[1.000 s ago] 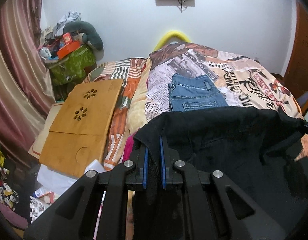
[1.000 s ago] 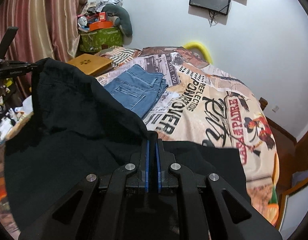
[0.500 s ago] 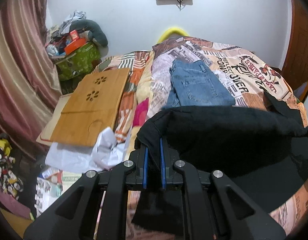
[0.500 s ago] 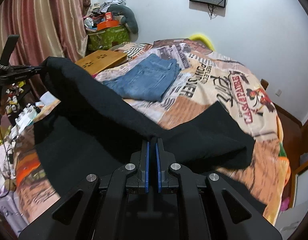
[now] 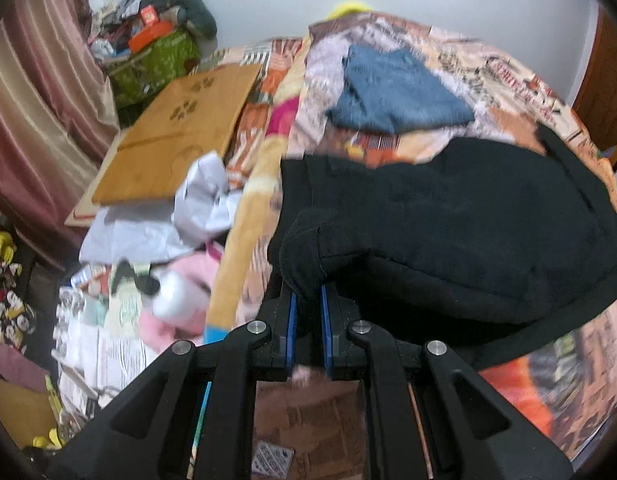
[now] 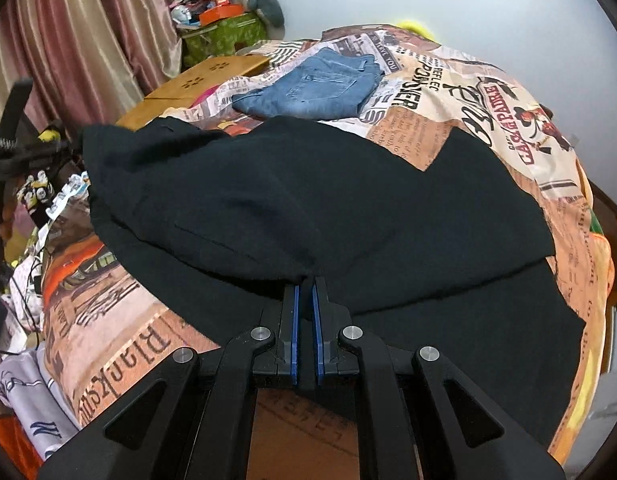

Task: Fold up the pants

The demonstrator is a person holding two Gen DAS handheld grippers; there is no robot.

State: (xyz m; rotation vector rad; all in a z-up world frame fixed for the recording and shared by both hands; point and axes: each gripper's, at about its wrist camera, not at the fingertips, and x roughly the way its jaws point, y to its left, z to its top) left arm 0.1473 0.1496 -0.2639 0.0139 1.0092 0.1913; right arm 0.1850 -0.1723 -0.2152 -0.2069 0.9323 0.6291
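Tongs both clamped on the black pants [image 6: 308,200]: left tongs [image 5: 307,304] view shows floor clutter [image 5: 120,320], right tongs [image 6: 304,300] view shows folded jeans [image 6: 312,88] sharply.

a bed cover printed with newspaper and poster lettering [image 6: 460,92] spreads across the scene, and a folded pair of blue denim jeans [image 6: 316,88] lies on its far part. left of the bed a flat wooden board with flower-shaped cut-outs [image 5: 180,128] rests above crumpled white paper [image 5: 204,196], with pink soft things and printed sheets scattered nearer on the floor. at the far left a green patterned box [image 6: 224,38] heaped with an orange container and a grey plush shape stands beside striped pink and beige curtains [image 6: 92,36], against a plain white wall [image 6: 508,4].
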